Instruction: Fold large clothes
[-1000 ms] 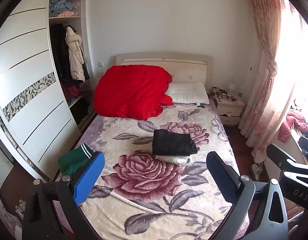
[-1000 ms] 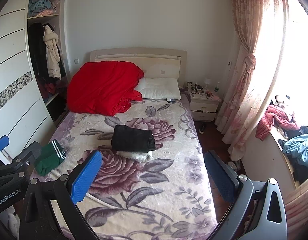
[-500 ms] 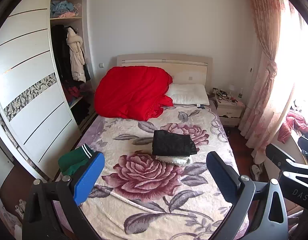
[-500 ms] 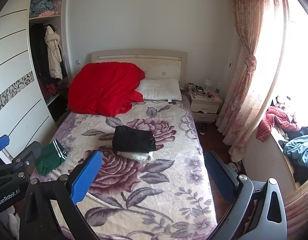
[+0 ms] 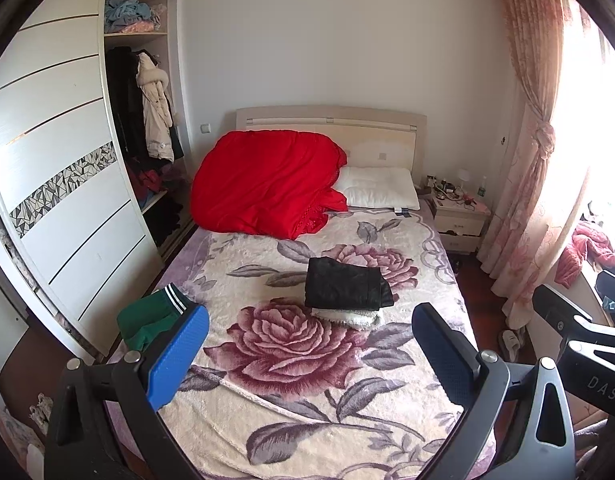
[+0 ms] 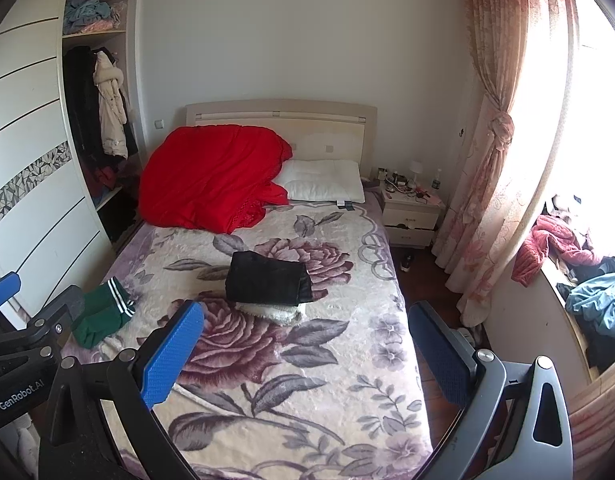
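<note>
A folded black garment lies on a folded white one in the middle of the bed. A folded green garment with white stripes lies at the bed's left edge. My left gripper is open and empty, held high over the foot of the bed. My right gripper is open and empty beside it, to the right.
A red quilt and a white pillow lie at the headboard. A wardrobe stands left, a nightstand and curtain right. Loose clothes pile on the window ledge at right.
Both grippers have tilted slightly, so the room sits a little lower in view. Nothing on the bed has moved.
</note>
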Action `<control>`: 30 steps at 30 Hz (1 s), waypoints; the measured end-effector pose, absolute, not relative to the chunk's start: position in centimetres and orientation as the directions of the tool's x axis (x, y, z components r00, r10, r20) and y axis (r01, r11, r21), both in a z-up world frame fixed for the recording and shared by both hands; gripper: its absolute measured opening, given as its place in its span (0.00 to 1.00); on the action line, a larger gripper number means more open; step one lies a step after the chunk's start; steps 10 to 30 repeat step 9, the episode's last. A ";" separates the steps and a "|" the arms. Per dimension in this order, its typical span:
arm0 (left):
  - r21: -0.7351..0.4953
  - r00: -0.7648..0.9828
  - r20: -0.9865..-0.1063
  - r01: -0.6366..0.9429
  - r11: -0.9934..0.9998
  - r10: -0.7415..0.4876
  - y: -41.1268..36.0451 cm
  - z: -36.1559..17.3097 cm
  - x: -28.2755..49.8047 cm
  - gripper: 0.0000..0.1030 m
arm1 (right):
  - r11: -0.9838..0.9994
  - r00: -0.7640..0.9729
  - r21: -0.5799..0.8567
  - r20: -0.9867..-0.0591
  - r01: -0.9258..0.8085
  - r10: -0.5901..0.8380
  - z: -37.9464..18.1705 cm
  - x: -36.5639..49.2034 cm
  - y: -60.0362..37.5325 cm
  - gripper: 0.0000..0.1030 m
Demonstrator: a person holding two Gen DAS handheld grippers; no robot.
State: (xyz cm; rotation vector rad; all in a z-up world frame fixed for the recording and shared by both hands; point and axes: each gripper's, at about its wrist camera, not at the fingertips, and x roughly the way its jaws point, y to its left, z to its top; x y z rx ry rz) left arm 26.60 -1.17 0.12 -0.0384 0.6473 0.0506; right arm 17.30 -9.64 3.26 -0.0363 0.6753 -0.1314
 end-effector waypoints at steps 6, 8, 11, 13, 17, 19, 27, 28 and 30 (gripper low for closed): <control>-0.017 0.802 -0.595 -0.068 0.998 0.045 -1.1 0.2 26.1 1.00 | 0.991 0.776 -0.079 -0.617 0.106 -0.132 3.5 17.5 -9.6 1.00; -0.015 0.805 -0.591 -0.069 0.997 0.047 -1.1 0.4 26.1 1.00 | 0.991 0.775 -0.076 -0.619 0.107 -0.131 3.5 17.4 -9.7 1.00; -0.023 0.804 -0.593 -0.068 0.997 0.042 -1.1 0.4 25.9 1.00 | 0.991 0.775 -0.076 -0.618 0.108 -0.132 3.5 17.3 -9.6 1.00; -0.023 0.804 -0.593 -0.068 0.997 0.042 -1.1 0.4 25.9 1.00 | 0.991 0.775 -0.076 -0.618 0.108 -0.132 3.5 17.3 -9.6 1.00; -0.023 0.804 -0.593 -0.068 0.997 0.042 -1.1 0.4 25.9 1.00 | 0.991 0.775 -0.076 -0.618 0.108 -0.132 3.5 17.3 -9.6 1.00; -0.023 0.804 -0.593 -0.068 0.997 0.042 -1.1 0.4 25.9 1.00 | 0.991 0.775 -0.076 -0.618 0.108 -0.132 3.5 17.3 -9.6 1.00; -0.023 0.804 -0.593 -0.068 0.997 0.042 -1.1 0.4 25.9 1.00 | 0.991 0.775 -0.076 -0.618 0.108 -0.132 3.5 17.3 -9.6 1.00; -0.023 0.804 -0.593 -0.068 0.997 0.042 -1.1 0.4 25.9 1.00 | 0.991 0.775 -0.076 -0.618 0.108 -0.132 3.5 17.3 -9.6 1.00; -0.023 0.804 -0.593 -0.068 0.997 0.042 -1.1 0.4 25.9 1.00 | 0.991 0.775 -0.076 -0.618 0.108 -0.132 3.5 17.3 -9.6 1.00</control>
